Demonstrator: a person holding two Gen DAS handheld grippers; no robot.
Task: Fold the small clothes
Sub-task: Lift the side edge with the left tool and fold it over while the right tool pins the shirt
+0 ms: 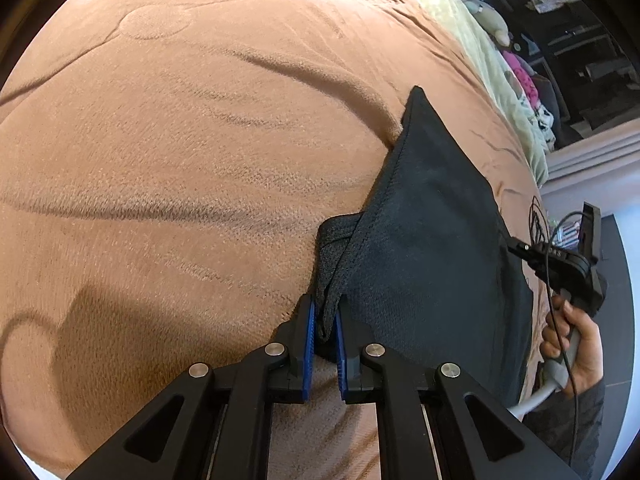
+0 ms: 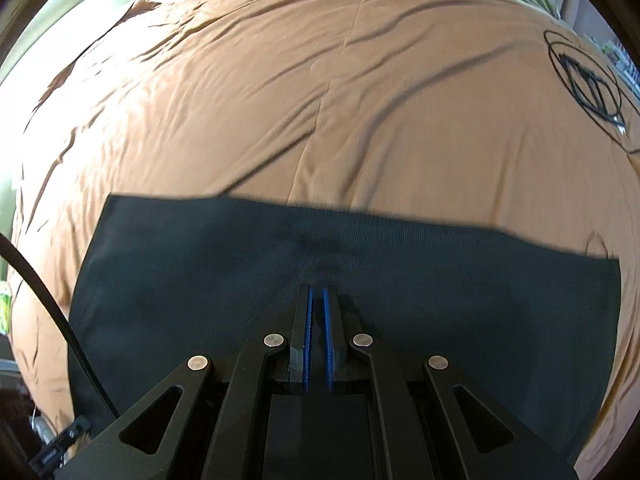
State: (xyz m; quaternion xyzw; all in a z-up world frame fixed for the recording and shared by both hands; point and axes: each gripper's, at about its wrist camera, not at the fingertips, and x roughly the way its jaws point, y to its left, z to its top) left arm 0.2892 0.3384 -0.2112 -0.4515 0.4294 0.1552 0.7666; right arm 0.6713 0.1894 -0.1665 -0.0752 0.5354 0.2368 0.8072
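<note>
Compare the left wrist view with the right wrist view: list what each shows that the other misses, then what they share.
Left wrist only: the left gripper pinching a bunched corner of the dark knit garment, the person's right hand on the other tool's handle, and pink and white items beyond the bed.

Right wrist only: the right gripper, jaws nearly together over the flat-spread garment, and a coiled black cable on the bedding.

Both: the garment lying on the tan-orange blanket.
</note>
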